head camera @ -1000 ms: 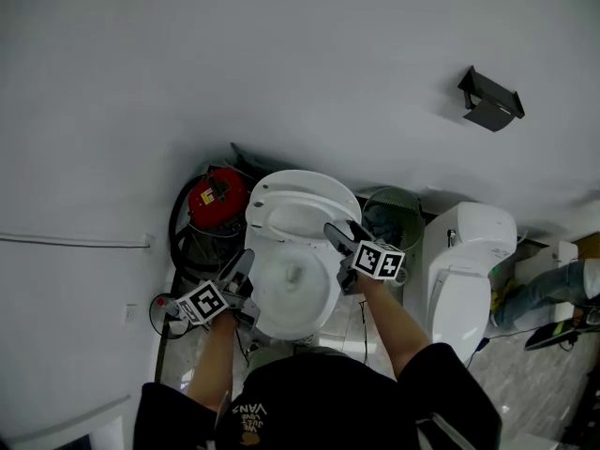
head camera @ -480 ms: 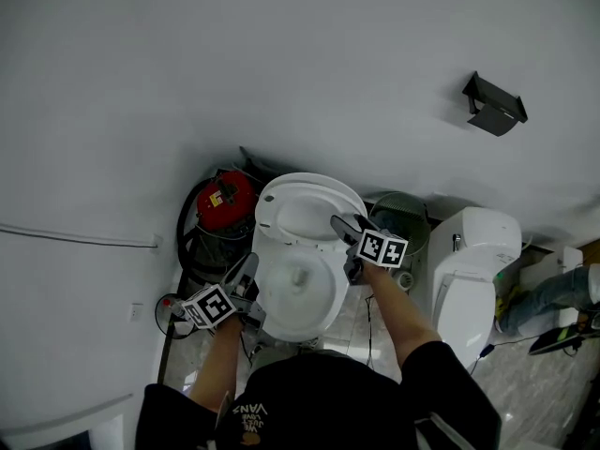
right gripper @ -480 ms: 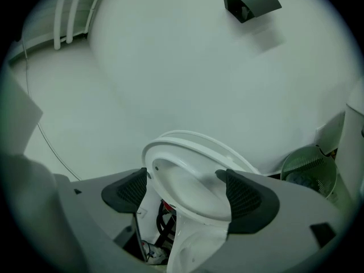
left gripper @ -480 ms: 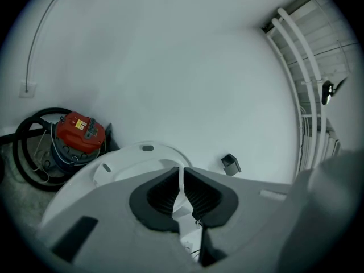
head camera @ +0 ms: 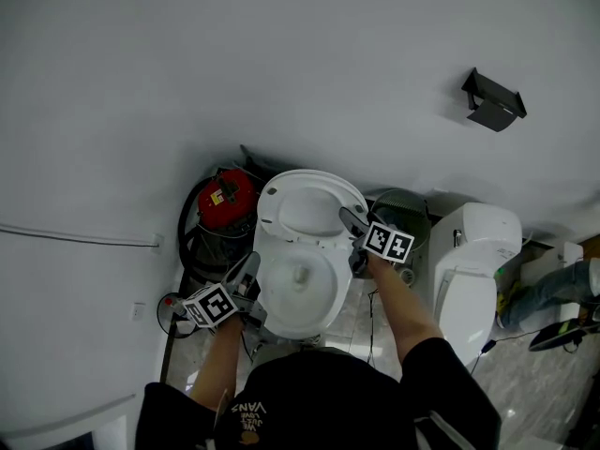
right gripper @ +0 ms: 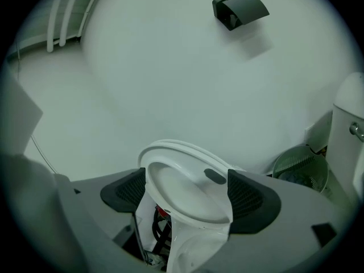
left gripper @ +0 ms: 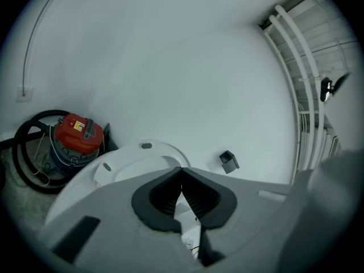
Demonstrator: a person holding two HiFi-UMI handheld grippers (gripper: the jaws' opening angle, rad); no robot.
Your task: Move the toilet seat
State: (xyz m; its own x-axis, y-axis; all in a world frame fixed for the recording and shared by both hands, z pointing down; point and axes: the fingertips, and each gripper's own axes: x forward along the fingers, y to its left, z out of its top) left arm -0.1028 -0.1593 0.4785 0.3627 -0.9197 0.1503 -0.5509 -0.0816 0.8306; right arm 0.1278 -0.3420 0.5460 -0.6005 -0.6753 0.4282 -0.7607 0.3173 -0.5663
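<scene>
Gloss against matt
Seat (head camera: 309, 204) smooth glossy white plastic; bin (head camera: 403, 206) metal mesh; pads (right gripper: 250, 198) ribbed matt black rubber.

Right gripper (right gripper: 185, 178) spread wide, its jaws just been opening, and the raised toilet seat (right gripper: 187, 205) stands tilted between them. Its rim runs close by both pads, but whether they touch is too close to call. Below, through the gap, a black hose (right gripper: 159, 229). Far right, a wire bin (right gripper: 300, 169) beside a white tank (right gripper: 350, 124). High on the wall (right gripper: 159, 78), a black box (right gripper: 240, 7); pipes (right gripper: 62, 13) far left.
</scene>
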